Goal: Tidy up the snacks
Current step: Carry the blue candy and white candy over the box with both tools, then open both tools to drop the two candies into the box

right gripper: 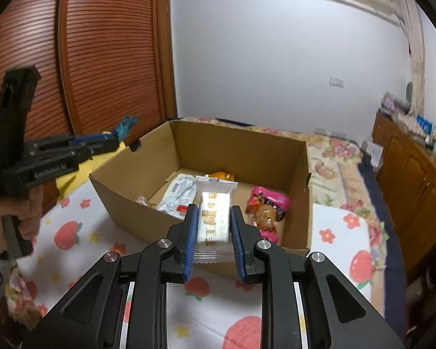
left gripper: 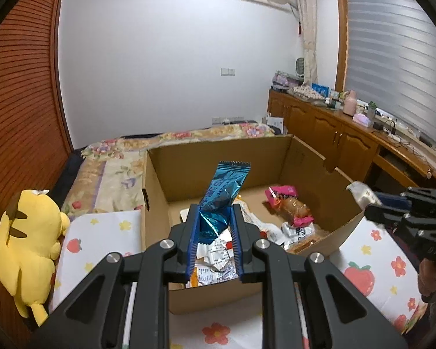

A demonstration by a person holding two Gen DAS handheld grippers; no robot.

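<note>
Blue foil snack packet [left gripper: 222, 200] stands crumpled, shiny, its top edge serrated.

right hand-held gripper [right gripper: 211, 213] clamping white snack packet [right gripper: 214, 216], cardboard box [right gripper: 241, 148] beyond

Each camera rides on its own gripper and looks forward and downward along the fingers, close above the near edge of the cardboard box [left gripper: 305, 157] on the bed. The left view faces the far right cabinets [left gripper: 328, 128]. The right view faces the far left wardrobe doors [right gripper: 101, 52]; both share the box.
</note>
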